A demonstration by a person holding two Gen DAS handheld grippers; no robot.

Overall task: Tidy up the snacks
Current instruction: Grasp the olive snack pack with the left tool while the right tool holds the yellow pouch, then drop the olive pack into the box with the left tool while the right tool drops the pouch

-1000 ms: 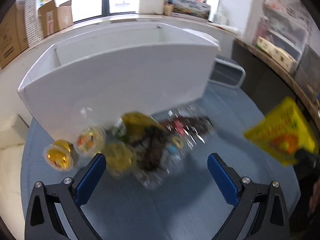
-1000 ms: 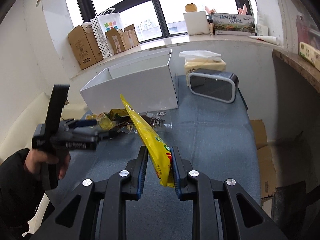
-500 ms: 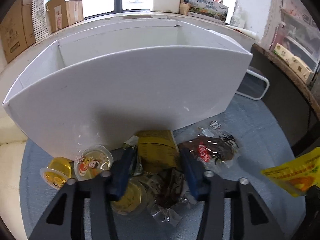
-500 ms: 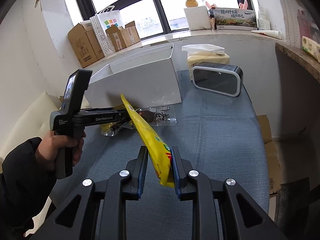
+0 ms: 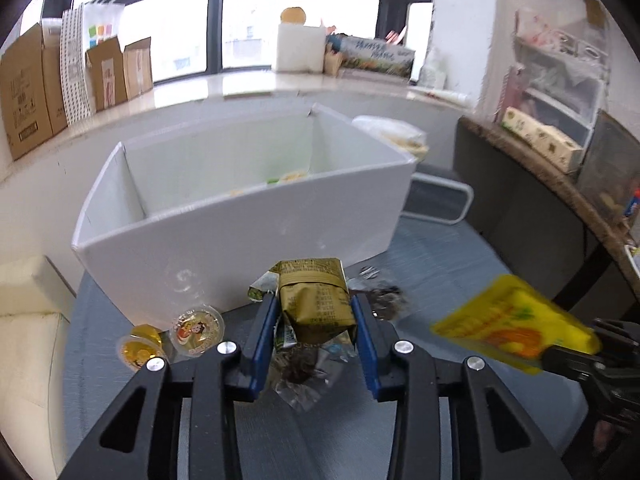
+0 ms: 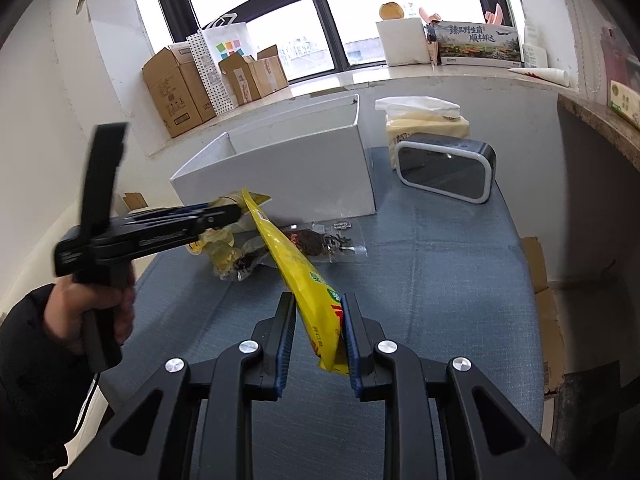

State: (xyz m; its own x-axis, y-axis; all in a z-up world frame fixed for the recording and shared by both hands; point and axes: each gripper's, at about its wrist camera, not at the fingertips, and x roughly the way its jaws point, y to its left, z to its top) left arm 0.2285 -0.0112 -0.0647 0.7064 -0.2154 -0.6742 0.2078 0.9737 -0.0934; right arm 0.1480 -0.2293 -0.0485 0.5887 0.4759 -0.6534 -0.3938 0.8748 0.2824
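Left gripper (image 5: 314, 320) clamped on an olive-gold snack packet (image 5: 316, 300), jaws just closed in on it, blue pads pressed against both sides. Packet lifted clear of the pile, hanging just in front of the white bin (image 5: 248, 236). Below it, crinkled clear wrappers with dark snacks (image 5: 300, 368) lying on the blue tablecloth (image 5: 420, 432). Two jelly cups (image 5: 168, 336) sitting to the left, close to the bin's front wall. A few small items dimly visible inside the bin, too blurred to name.

Right gripper (image 6: 316, 336) pinching a yellow snack bag (image 6: 296, 272) by its lower end, jaws pressed tight on it, bag slanting up and away toward the pile. Held above the cloth, well short of the bin. Person's hand (image 6: 88, 312) wrapped round the left gripper's handle at the left edge. Black speaker (image 6: 444, 172) and a tissue pack (image 6: 424, 118) just right of the bin.
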